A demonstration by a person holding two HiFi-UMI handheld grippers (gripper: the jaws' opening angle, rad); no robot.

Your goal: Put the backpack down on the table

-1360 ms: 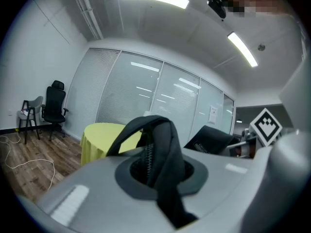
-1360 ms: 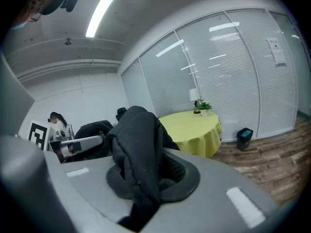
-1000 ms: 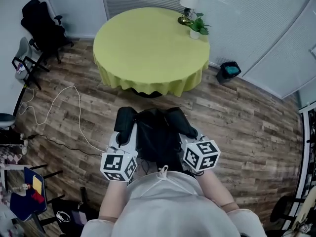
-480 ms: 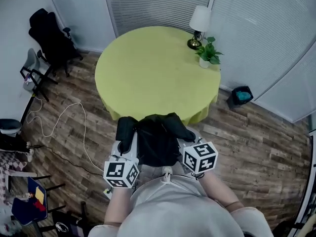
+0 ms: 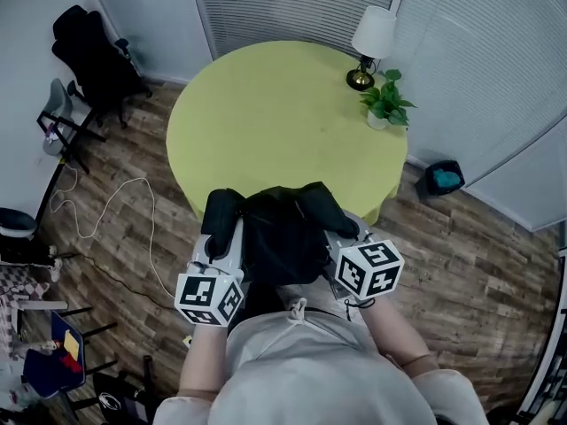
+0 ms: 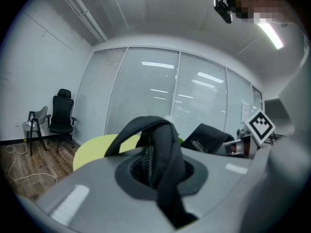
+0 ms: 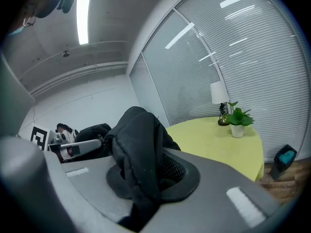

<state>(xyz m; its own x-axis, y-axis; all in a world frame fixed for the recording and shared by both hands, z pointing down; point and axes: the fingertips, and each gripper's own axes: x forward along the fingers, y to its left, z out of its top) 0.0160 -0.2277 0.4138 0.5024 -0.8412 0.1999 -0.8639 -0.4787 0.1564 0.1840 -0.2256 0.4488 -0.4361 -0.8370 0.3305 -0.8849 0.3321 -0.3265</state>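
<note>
Wood floor all round, blinds behind, and the round yellow-green tabletop sits dead ahead. The black backpack hangs in the air right at the tabletop's near edge, not yet on it by the look of things.

Left gripper: clenched tight on a shoulder strap, the webbing folded up out of the jaws. Right gripper: same story, clamped on the other padded strap. So the whole bag hangs from two pinches of fabric.

That's the worry. If either strap creeps through its jaws, that side sags and the bag swings down short of the tabletop, onto the floor. Come in too low and the bag's bottom could strike the near rim or snag the hanging cloth. Drag that cloth, and the lamp and the potted plant at the tabletop's far right side get tugged along. Set it too close to the near edge and let go, and the bag may simply tip back off. It looks to need height first, then a landing well in from the rim.
</note>
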